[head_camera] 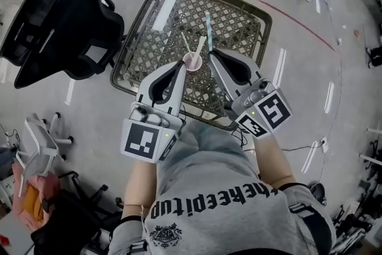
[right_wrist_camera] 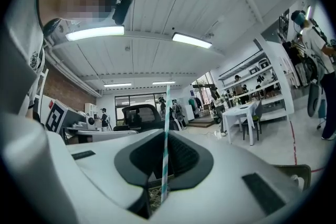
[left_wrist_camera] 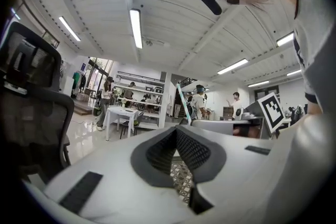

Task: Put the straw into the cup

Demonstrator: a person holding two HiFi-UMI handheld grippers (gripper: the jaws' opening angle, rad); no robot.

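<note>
A small pink cup [head_camera: 193,61] stands on the wire-mesh table [head_camera: 239,18] with two pale straws [head_camera: 186,45] leaning in it. My right gripper [head_camera: 212,54] is just right of the cup and is shut on a teal-and-white striped straw [head_camera: 209,28]. In the right gripper view that striped straw [right_wrist_camera: 165,139] rises upright between the closed jaws of my right gripper [right_wrist_camera: 165,135]. My left gripper [head_camera: 181,64] sits close to the cup's left side. In its own view my left gripper [left_wrist_camera: 177,130] has its tips together with nothing seen between them; the striped straw [left_wrist_camera: 181,104] shows beyond.
A black office chair [head_camera: 65,27] stands left of the table. A white strip [head_camera: 168,5] lies on the table's far left part. A white chair base [head_camera: 42,135] is at lower left, and a red floor line [head_camera: 286,14] runs at upper right.
</note>
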